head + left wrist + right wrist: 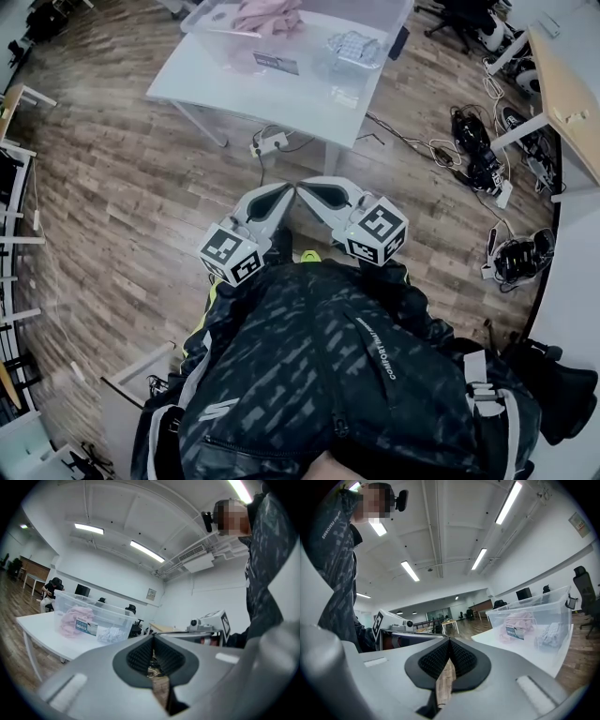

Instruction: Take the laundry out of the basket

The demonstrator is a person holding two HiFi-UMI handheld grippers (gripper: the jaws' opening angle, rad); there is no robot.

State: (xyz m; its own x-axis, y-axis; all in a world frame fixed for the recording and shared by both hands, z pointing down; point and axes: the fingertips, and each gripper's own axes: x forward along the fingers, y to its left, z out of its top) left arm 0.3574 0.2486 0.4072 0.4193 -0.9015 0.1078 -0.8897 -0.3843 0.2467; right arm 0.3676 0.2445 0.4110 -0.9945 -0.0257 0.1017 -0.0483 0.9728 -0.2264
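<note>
A clear plastic basket (246,45) stands on a white table (216,80) across the room from me. Inside it lie pink laundry (269,14) and a pale patterned cloth (354,45). Both grippers are held close to my chest, far from the basket, tips almost meeting. My left gripper (285,188) is shut and empty, and so is my right gripper (307,186). The left gripper view has the basket (91,616) with the pink laundry (72,620) at the left, beyond its shut jaws. From the right gripper's camera the basket (534,618) and the pink laundry (518,623) lie to the right.
A power strip with cables (267,142) lies on the wooden floor under the table. More cables and gear (478,155) are strewn at the right, next to a wooden desk (572,84). Office chairs (464,19) stand behind the table.
</note>
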